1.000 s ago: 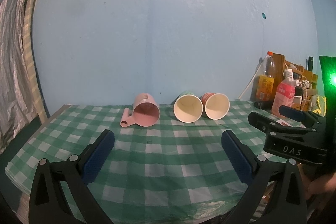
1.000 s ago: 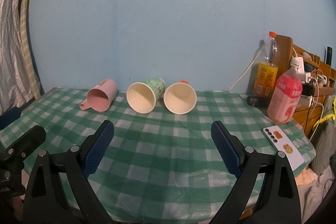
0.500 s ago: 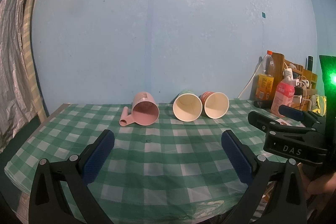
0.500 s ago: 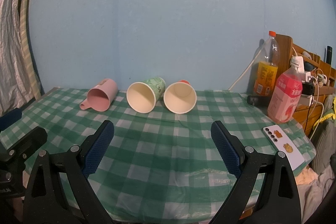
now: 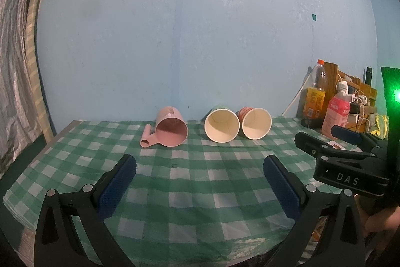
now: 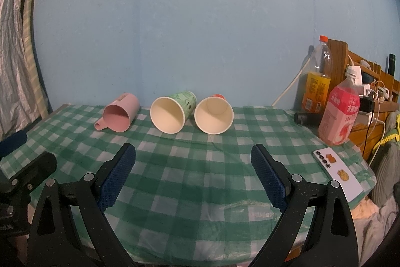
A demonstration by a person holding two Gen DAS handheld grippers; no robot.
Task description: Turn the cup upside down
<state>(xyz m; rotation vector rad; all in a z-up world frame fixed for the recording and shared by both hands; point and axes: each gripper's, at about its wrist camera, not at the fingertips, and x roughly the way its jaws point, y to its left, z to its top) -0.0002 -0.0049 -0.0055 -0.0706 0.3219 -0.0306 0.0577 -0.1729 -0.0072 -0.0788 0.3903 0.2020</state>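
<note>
Three cups lie on their sides in a row at the far side of the table, mouths toward the cameras. Pink plastic mug on the left, smooth-walled, handle resting on the cloth. Middle: green-printed paper cup, cream inside. Right: red-printed paper cup, its outer wall mostly hidden behind its own mouth. The two paper cups sit just beside each other, possibly touching; the mug is apart from them.

Surface: green-and-white checked tablecloth, slightly wrinkled, with a glossy plastic sheen at the near edge. Behind: pale blue wall, patchy and scuffed.

Left gripper and right gripper: both with jaws spread wide, ribbed blue pads, nothing between them, well short of the cups.

Right edge of table: white phone face down, pink drink bottle, orange drink bottle behind it. Wooden rack with cables beyond, cluttered, details unclear. Silvery crinkled sheet at left, cut off by the lens rim.
</note>
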